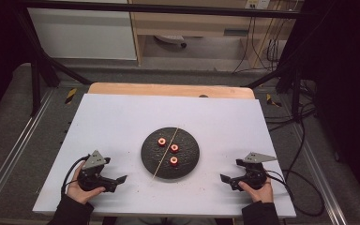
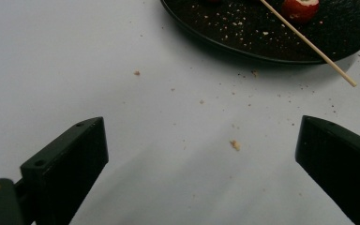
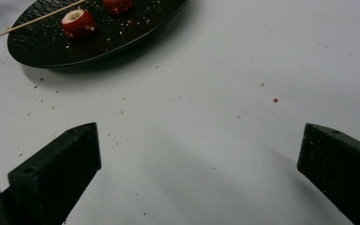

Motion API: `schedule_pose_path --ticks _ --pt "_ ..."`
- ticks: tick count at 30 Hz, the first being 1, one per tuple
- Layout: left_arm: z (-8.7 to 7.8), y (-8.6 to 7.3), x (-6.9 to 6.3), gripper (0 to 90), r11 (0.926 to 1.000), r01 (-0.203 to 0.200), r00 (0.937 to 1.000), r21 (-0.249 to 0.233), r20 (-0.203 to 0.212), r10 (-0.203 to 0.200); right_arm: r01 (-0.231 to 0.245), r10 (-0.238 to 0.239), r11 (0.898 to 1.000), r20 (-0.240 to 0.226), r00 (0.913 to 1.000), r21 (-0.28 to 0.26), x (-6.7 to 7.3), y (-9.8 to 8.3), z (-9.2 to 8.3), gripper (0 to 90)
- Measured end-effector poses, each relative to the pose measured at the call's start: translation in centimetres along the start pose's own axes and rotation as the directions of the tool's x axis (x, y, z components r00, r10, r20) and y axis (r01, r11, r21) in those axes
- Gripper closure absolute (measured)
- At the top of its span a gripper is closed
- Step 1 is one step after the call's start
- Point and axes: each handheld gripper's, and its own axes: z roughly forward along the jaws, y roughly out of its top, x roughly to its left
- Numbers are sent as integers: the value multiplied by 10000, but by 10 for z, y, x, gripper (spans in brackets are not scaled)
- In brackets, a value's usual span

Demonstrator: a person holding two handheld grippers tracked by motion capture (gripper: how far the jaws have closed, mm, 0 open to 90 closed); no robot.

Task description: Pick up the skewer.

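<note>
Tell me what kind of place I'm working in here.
Likely a lab or recording rig rather than a kitchen: a white table framed by black metal struts, loose cables trailing over grey carpet, and a black plate staged with a wooden skewer.

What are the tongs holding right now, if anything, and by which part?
Nothing. The left tongs and right tongs both stand open over the bare table, apart from the black plate with its skewer and red pieces.
</note>
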Motion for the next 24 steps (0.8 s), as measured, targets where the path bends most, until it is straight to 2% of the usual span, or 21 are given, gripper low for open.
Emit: schedule_pose_path --ticks 12,24 --pt "5 9 -11 31 9998 181 9998 78 -127 -180 -15 15 10000 29 10000 -7 0 0 0 5" --pt "11 20 -23 43 9996 183 9994 206 -296 -176 -53 53 10000 67 10000 -24 0 1 -1 5"
